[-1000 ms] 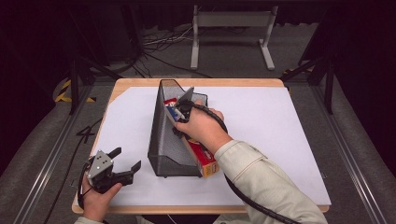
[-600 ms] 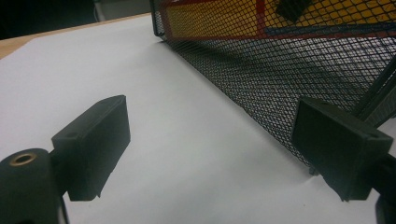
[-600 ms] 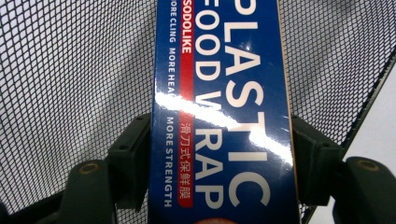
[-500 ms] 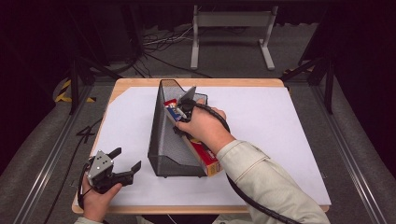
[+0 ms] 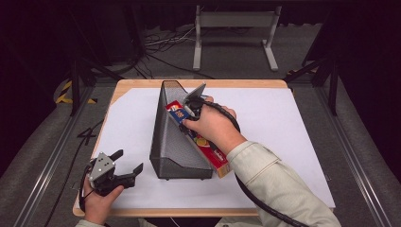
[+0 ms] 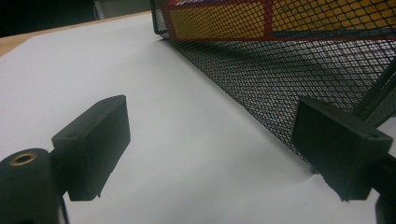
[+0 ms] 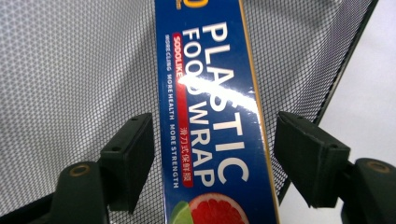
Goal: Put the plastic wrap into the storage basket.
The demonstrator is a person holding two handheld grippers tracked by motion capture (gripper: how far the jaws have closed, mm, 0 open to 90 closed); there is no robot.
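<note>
Lying lengthwise in the black wire-mesh file holder (image 5: 175, 137) is the long blue plastic food wrap box (image 7: 212, 121), running straight between the right gripper's (image 7: 212, 154) fingers (image 7: 130, 158). They're just opening, pads clear of it. The left gripper (image 5: 124, 163) is resting agape on the white table sheet (image 5: 283, 127), empty.

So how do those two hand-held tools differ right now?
The right tool reaches into the black mesh file holder and straddles the blue plastic wrap box; its pads have just been opening and stand clear of the box. The left tool rests apart on the white sheet, nothing between its jaws. Both are open.
</note>
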